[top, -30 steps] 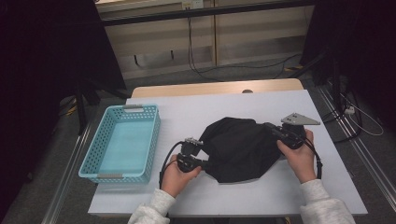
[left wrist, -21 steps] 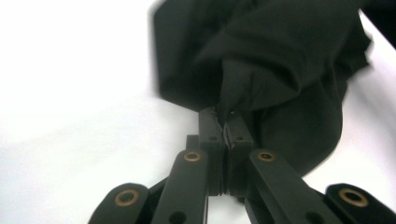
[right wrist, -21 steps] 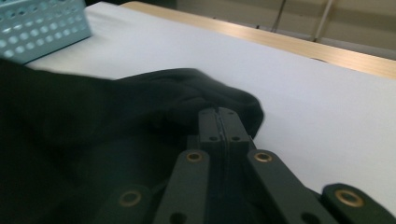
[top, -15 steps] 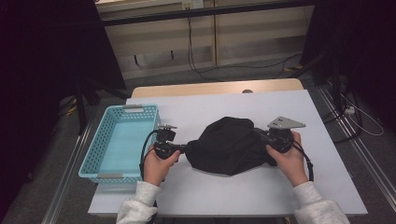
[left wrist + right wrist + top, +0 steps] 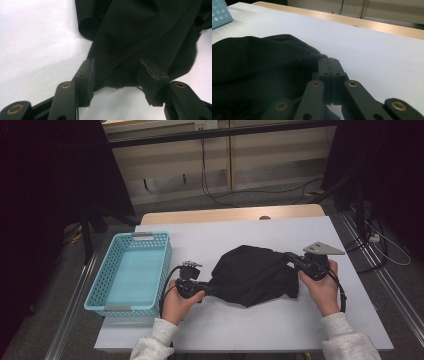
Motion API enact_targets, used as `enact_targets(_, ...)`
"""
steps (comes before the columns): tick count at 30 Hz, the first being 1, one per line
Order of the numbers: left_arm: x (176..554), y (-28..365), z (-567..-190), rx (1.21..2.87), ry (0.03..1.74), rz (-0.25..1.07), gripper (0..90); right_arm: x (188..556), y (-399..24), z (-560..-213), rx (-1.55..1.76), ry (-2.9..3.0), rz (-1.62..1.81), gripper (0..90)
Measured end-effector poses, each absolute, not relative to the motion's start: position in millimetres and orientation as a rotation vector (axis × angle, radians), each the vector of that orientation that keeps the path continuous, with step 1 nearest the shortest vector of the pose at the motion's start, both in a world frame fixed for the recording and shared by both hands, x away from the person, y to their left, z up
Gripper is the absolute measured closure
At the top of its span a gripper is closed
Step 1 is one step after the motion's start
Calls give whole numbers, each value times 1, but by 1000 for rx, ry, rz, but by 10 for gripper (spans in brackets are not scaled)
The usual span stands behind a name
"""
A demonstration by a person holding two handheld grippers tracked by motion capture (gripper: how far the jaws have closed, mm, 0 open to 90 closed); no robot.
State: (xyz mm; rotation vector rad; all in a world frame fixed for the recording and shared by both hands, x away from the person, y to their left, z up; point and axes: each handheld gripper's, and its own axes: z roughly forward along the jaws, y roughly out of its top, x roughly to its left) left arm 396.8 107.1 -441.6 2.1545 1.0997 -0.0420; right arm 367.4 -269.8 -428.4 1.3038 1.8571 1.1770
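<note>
A crumpled black cloth (image 5: 255,275) lies on the white table (image 5: 250,330) between my two grippers. My left gripper (image 5: 212,290) is at the cloth's left end. Its jaws have just been opening and now stand apart (image 5: 116,75), with the cloth's edge (image 5: 140,30) lying loose between the pads. My right gripper (image 5: 290,257) is at the cloth's right end. In the right gripper view its jaws are pressed together (image 5: 328,61) and pinch a fold of the cloth (image 5: 257,57).
A light blue plastic basket (image 5: 167,265) stands on the left part of the table, its corner also visible (image 5: 218,12). Bare table lies in front of and behind the cloth. A wooden strip (image 5: 230,214) runs along the far edge.
The left jaws were shut on the cloth's left end and have opened, letting it go. Both hands went left, drawing the cloth out, then came back to the right.
</note>
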Motion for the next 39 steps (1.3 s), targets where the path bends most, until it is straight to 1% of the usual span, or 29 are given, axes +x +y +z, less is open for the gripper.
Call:
enact_targets(1, 396, 106, -443, 2155, 1105, -42, 487, 367, -270, -428, 1300, 1858, 1175, 895)
enact_targets(3, 395, 105, -445, 2177, 1091, -46, 521, 367, -270, -427, 1302, 1857, 1185, 895)
enact_targets(5, 394, 102, -445, 2185, 1076, -64, 599, 367, -268, -428, 1296, 1876, 1184, 895)
enact_targets(9, 391, 96, -447, 2205, 1052, -82, 718, 367, -261, -430, 1275, 1910, 1180, 894)
enact_targets(10, 390, 95, -447, 2214, 1047, -93, 772, 367, -259, -430, 1269, 1918, 1180, 894)
enact_targets(14, 389, 95, -443, 2223, 1039, -105, 878, 367, -256, -430, 1259, 1929, 1188, 894)
enact_targets(16, 390, 98, -439, 2207, 1042, -103, 892, 367, -256, -430, 1259, 1927, 1192, 894)
enact_targets(23, 396, 126, -415, 2088, 1095, -64, 898, 370, -248, -427, 1245, 1979, 1232, 887)
enact_targets(24, 397, 128, -413, 2074, 1105, -59, 898, 370, -244, -427, 1232, 1984, 1234, 865)
enact_targets(25, 398, 133, -409, 2061, 1121, -38, 898, 371, -242, -427, 1224, 1983, 1235, 812)
enact_targets(26, 398, 137, -406, 2050, 1132, -29, 899, 372, -239, -427, 1221, 1975, 1238, 707)
enact_targets(27, 399, 141, -404, 2041, 1138, -26, 899, 374, -238, -427, 1220, 1975, 1238, 661)
enact_targets(28, 399, 143, -402, 2042, 1140, -23, 899, 376, -237, -426, 1210, 1994, 1243, 645)
enact_targets(29, 399, 146, -400, 2026, 1154, -14, 899, 377, -236, -425, 1212, 1997, 1244, 601)
enact_targets(30, 400, 148, -398, 2022, 1158, -17, 899, 379, -236, -423, 1215, 1997, 1250, 537)
enact_targets(31, 400, 151, -396, 2014, 1163, -12, 899, 381, -237, -422, 1221, 1999, 1257, 498)
enact_targets(32, 400, 152, -395, 2012, 1164, -7, 899, 384, -238, -420, 1247, 1997, 1254, 466)
enact_targets(34, 400, 154, -393, 2004, 1171, -1, 899, 388, -240, -418, 1262, 1982, 1243, 443)
enact_targets(36, 400, 155, -393, 2006, 1177, 12, 899, 394, -244, -419, 1304, 1960, 1267, 392)
enact_targets(39, 401, 156, -394, 2010, 1183, 16, 899, 401, -246, -422, 1329, 1971, 1299, 370)
